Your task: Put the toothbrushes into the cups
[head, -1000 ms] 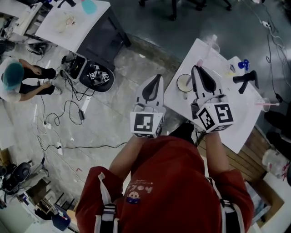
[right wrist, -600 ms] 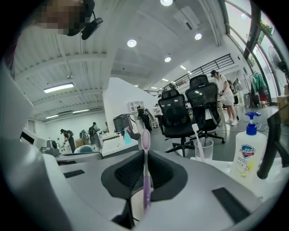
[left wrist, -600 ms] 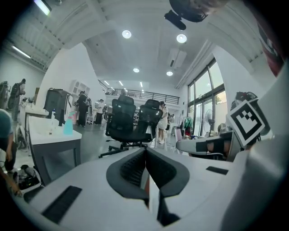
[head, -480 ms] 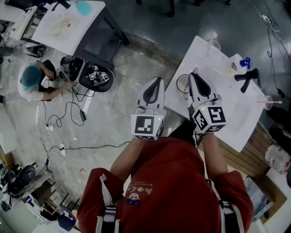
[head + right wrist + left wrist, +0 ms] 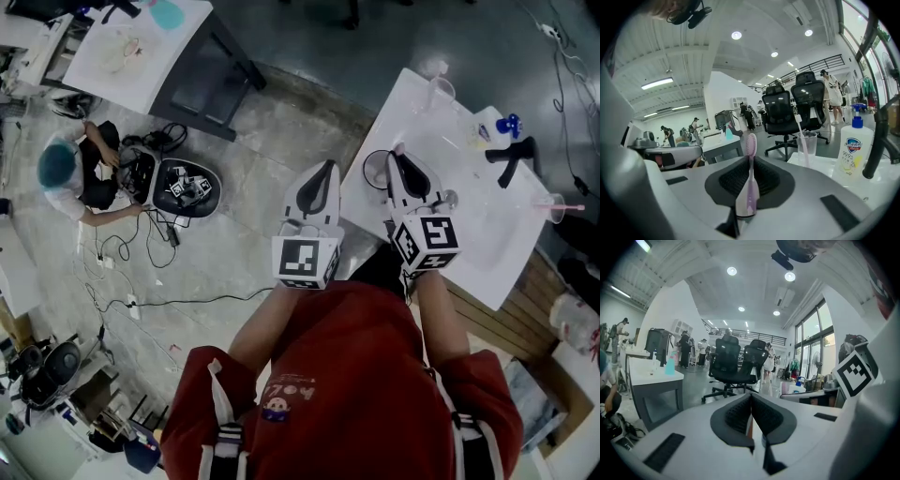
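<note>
One lilac toothbrush (image 5: 749, 185) is clamped in the jaws of the right gripper (image 5: 399, 155), its long axis running along them, head past the tips. The nearest cup (image 5: 377, 170) is seen just left of those tips on the table (image 5: 487, 244) (the left gripper (image 5: 327, 167), jaws together and empty, is held off its edge).

One overhead view, two level views

red shirt (image 5: 356, 375) with small chest print; white left gripper (image 5: 327, 167), right gripper (image 5: 397, 153), black-and-white marker cubes (image 5: 305, 261)
</note>
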Tool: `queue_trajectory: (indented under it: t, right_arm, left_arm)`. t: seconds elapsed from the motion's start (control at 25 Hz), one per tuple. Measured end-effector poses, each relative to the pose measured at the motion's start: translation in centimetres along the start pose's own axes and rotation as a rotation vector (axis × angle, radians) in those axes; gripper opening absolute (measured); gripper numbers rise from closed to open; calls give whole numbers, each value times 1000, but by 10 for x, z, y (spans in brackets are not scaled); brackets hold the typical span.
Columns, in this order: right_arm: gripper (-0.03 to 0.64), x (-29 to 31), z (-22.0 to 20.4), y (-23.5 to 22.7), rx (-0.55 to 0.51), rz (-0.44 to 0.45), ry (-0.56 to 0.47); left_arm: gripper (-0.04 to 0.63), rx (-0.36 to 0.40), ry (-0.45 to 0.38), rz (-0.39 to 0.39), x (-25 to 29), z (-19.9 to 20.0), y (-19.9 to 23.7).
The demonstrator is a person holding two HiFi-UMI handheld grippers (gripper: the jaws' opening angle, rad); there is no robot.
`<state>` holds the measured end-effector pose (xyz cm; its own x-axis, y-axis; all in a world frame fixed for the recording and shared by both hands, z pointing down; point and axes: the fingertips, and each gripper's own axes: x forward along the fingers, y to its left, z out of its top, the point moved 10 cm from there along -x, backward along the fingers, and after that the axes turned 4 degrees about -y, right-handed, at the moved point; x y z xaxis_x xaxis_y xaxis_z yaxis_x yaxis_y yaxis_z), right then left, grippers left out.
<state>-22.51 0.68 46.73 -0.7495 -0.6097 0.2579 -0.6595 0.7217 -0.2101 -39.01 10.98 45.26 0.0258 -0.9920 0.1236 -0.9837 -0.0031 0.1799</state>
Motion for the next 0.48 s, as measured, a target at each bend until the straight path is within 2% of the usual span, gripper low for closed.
queue_trajectory:
  t: [0.48]
  right_arm:
    - [61, -7, 0, 0, -6, -10, 23]
  left_arm:
    - [20, 13, 2, -10, -3, 5, -9]
